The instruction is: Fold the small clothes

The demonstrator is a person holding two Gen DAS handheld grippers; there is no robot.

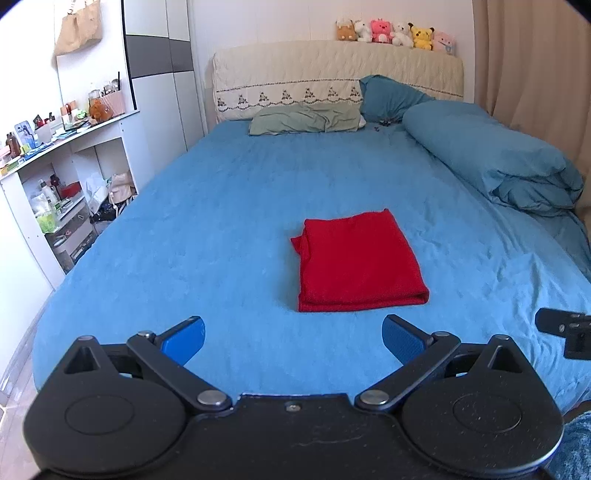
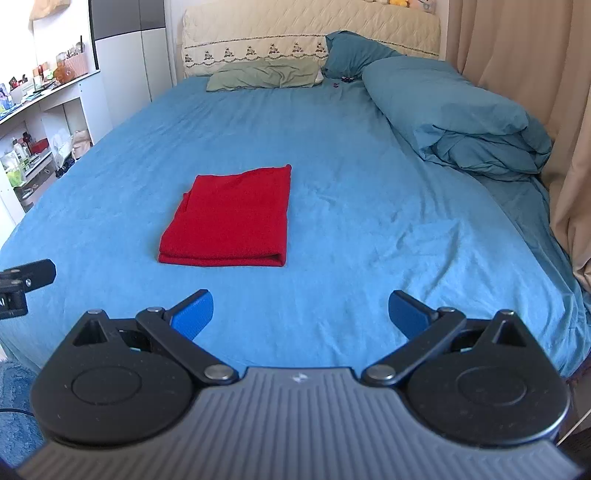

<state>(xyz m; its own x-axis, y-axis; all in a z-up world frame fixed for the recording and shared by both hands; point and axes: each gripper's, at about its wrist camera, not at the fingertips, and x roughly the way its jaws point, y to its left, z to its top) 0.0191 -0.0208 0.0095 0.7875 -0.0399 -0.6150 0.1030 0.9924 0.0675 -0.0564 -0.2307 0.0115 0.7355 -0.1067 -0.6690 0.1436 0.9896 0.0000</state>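
Observation:
A red garment [image 1: 358, 260] [image 2: 231, 219] lies folded into a neat rectangle on the blue bed sheet [image 1: 221, 206] [image 2: 369, 206], its folded edge toward me. My left gripper [image 1: 293, 338] hovers near the bed's front edge, short of the garment, open with nothing between its blue pads. My right gripper [image 2: 301, 314] is open too, empty, and sits to the right of the garment. Each gripper's black tip shows at the edge of the other's view.
A rolled blue duvet [image 1: 491, 158] [image 2: 461, 122] lies along the bed's right side by a beige curtain [image 2: 517, 55]. Pillows [image 1: 306, 118] rest at the headboard, plush toys [image 1: 395, 33] on top. White shelves [image 1: 55, 177] full of small items stand left of the bed.

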